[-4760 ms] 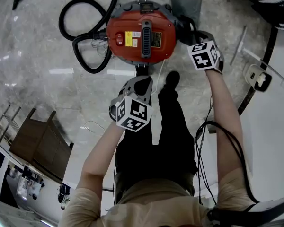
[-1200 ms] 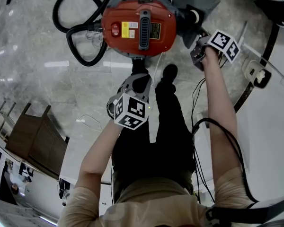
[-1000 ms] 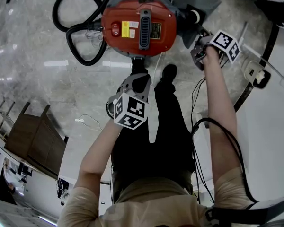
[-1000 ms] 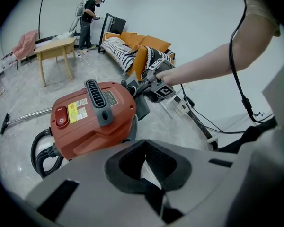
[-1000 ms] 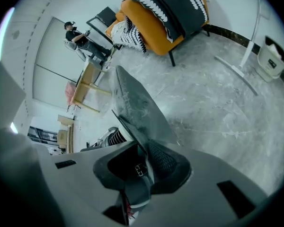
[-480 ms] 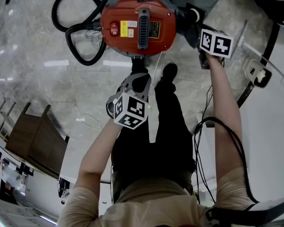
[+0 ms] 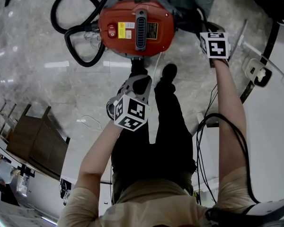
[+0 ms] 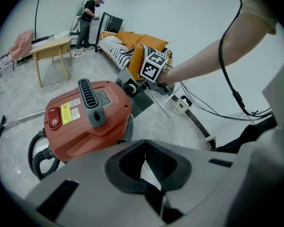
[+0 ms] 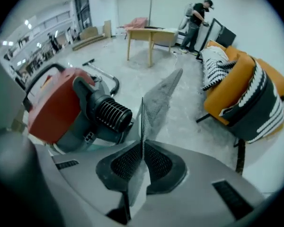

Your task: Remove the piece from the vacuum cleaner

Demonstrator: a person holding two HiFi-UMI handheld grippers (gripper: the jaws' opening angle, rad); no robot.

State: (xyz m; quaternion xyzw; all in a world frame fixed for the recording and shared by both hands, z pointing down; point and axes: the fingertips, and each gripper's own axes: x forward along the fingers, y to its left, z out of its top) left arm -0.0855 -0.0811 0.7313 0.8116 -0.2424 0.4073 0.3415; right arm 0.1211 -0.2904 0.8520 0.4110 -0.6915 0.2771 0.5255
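One glossy marble floor (image 7: 38,79), left gripper (image 8: 144,151) fingers together, right gripper (image 9: 142,145) fingers just closed on mesh piece (image 9: 158,100), orange sofa (image 9: 227,89) nearby.

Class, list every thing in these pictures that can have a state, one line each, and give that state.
Vacuum cleaner: upright on the floor, hose attached.
Hose: looped on the floor.
Grey mesh piece: pinched edge-on in the right gripper; whether it is free of the vacuum cleaner cannot be told.
Right gripper: jaws have just been closing, now shut on the grey mesh piece.
Left gripper: shut, nothing between the jaws.
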